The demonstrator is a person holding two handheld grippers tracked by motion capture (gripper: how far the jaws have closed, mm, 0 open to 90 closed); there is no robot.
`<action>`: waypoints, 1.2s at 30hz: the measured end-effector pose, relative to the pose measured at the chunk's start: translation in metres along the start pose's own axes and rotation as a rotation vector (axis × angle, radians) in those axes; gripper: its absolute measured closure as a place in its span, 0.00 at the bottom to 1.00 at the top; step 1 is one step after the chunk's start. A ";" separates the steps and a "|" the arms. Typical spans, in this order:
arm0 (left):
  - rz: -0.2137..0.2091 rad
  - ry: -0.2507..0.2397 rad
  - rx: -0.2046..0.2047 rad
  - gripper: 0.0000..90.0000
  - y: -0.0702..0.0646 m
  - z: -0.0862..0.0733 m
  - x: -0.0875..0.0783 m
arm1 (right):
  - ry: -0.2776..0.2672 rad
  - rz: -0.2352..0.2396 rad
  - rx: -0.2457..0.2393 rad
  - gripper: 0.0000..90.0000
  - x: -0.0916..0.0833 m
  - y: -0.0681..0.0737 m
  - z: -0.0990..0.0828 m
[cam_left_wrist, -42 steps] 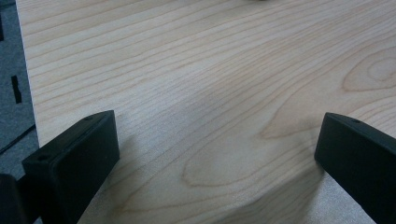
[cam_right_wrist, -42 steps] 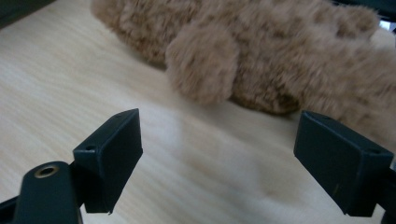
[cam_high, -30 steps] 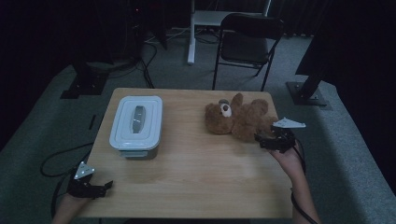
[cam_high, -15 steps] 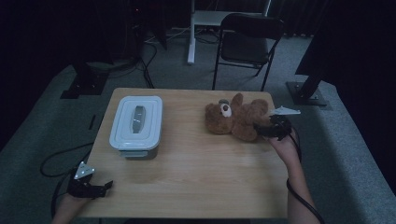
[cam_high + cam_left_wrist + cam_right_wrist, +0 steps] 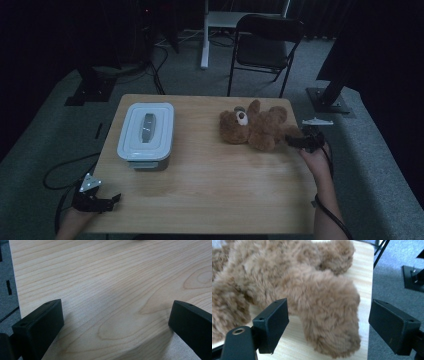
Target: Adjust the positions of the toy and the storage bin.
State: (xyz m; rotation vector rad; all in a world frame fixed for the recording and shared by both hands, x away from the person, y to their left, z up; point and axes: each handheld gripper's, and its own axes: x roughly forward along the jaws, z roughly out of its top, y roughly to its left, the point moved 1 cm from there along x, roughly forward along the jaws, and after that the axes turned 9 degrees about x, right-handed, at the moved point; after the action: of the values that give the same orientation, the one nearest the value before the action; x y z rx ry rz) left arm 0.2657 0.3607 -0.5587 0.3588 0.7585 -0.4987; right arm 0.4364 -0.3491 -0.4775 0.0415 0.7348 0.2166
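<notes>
Right gripper [image 5: 296,142] at the teddy bear [image 5: 255,126], jaws spread wide around a furry limb near the table's right edge.

In the right gripper view the two black jaws stand well apart with the bear's paw [image 5: 332,322] between them, neither pad pressing the fur; the table [image 5: 210,195] ends just beyond that paw, grey floor right past it; the bear lies on its back on the far right part of the table, close to the edge; left gripper [image 5: 100,202] sits at the near left corner, jaws wide open over bare wood, table edge just to its left; lidded grey container [image 5: 146,130] sits on the left half, well apart from the bear, with a broad open stretch of wood between them and across the near side; a folding chair [image 5: 265,42] stands beyond the far edge.
</notes>
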 end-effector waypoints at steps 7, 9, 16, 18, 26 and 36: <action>0.002 0.000 -0.002 0.01 0.000 0.000 0.000 | 0.021 0.014 0.029 0.18 0.008 -0.003 -0.011; 0.002 0.000 -0.001 0.01 0.000 0.000 0.000 | 0.024 0.020 0.033 0.24 0.010 -0.002 -0.012; 0.002 0.000 -0.002 0.01 0.000 0.000 0.000 | 0.005 -0.016 0.018 0.54 0.009 -0.001 -0.016; 0.003 0.001 -0.002 0.01 0.000 0.000 0.000 | -0.004 -0.013 0.014 0.60 0.008 -0.003 -0.017; 0.004 0.000 -0.004 0.01 0.000 0.000 0.000 | 0.025 -0.045 -0.071 0.73 0.006 0.009 -0.025; 0.005 0.000 -0.005 0.01 0.000 0.000 0.000 | 0.011 -0.051 -0.082 0.73 -0.006 0.025 -0.044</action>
State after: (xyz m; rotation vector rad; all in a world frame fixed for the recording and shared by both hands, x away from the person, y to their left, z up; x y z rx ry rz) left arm 0.2655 0.3604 -0.5587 0.3564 0.7590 -0.4922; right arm 0.3983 -0.3280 -0.5035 -0.0566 0.7369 0.1981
